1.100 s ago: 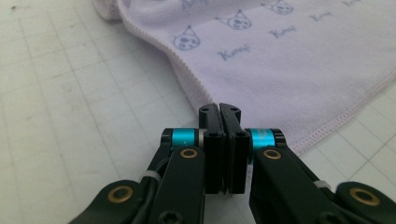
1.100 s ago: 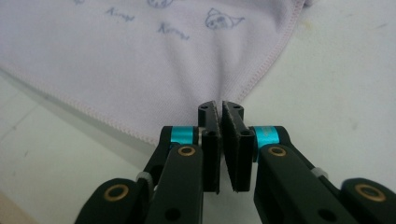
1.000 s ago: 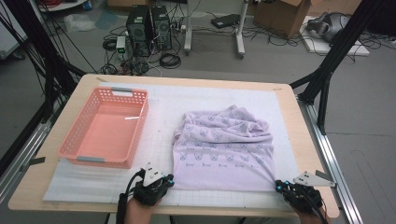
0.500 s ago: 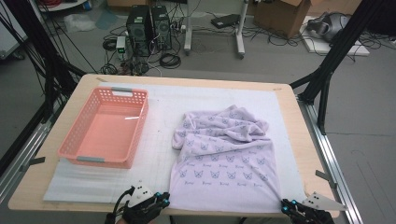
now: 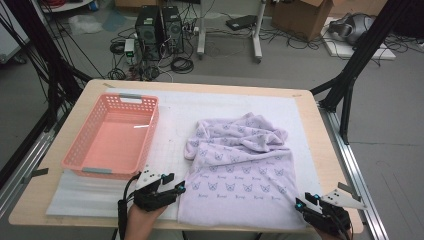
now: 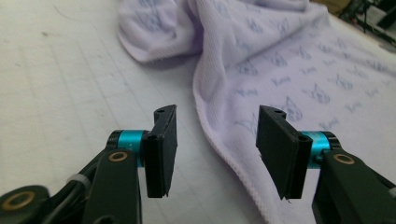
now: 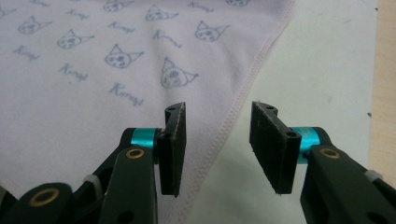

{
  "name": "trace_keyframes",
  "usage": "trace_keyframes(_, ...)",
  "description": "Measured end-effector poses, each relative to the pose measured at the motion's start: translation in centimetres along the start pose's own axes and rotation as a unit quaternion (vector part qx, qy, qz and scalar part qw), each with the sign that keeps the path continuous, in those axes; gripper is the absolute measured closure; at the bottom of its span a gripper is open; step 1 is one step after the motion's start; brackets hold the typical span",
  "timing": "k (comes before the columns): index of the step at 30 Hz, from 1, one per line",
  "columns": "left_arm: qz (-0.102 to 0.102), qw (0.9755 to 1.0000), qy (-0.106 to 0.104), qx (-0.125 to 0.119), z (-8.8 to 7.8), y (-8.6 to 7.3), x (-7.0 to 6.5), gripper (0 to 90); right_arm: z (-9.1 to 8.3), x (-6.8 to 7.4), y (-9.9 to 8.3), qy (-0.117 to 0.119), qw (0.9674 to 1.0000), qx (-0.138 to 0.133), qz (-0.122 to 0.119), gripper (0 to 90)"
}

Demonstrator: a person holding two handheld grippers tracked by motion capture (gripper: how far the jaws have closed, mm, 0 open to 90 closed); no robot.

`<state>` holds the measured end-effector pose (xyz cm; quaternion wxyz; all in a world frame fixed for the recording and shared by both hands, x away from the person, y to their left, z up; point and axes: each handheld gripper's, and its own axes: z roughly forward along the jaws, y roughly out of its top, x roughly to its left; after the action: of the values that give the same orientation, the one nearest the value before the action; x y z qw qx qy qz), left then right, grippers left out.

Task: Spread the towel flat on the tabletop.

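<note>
Lilac towel: hem runs between both open jaw pairs, left gripper and right gripper, jaws just opening, nothing clamped.

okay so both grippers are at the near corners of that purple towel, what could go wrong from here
1. Both the left gripper and the right gripper have just been opening, with the lavender towel edge lying loose between the pads; a close now might catch only the hem and slip.
2. The far end of the towel is bunched, so lifting could drag folds unevenly.
3. The pink basket sits close to the left gripper; a sideways swing might bump it.
</note>
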<state>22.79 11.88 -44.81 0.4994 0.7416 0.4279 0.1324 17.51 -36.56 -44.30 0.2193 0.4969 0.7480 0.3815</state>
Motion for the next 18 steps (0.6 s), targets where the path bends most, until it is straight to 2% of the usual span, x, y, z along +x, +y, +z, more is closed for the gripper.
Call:
trace_keyframes(4,0.002,1.0000,0.001,-0.007,0.3,0.6,-0.3,49.7,0.3,-0.3,-0.1,0.009,1.0000,-0.001,0.004,55.4)
trace_keyframes(8,0.006,1.0000,-0.002,-0.002,1.0,1.1,0.1,49.4,0.4,-0.8,-0.2,0.006,1.0000,-0.001,0.005,55.1)
trace_keyframes(12,0.001,0.9999,-0.012,-0.011,1.4,1.9,0.8,48.7,-0.2,-1.0,-0.6,-0.001,0.9999,-0.001,0.011,55.1)
trace_keyframes(15,-0.006,0.9995,-0.028,-0.015,1.9,2.0,0.8,47.8,-0.7,-1.3,-1.1,-0.007,0.9999,0.001,0.015,54.3)
trace_keyframes(16,-0.007,0.9995,-0.030,-0.011,2.0,1.8,0.7,47.8,-0.7,-1.5,-1.2,-0.008,0.9998,0.003,0.017,53.7)
trace_keyframes(18,0.006,0.9995,-0.030,0.005,2.1,1.5,0.2,48.1,-0.8,-1.7,-1.0,-0.012,0.9997,0.000,0.020,53.2)
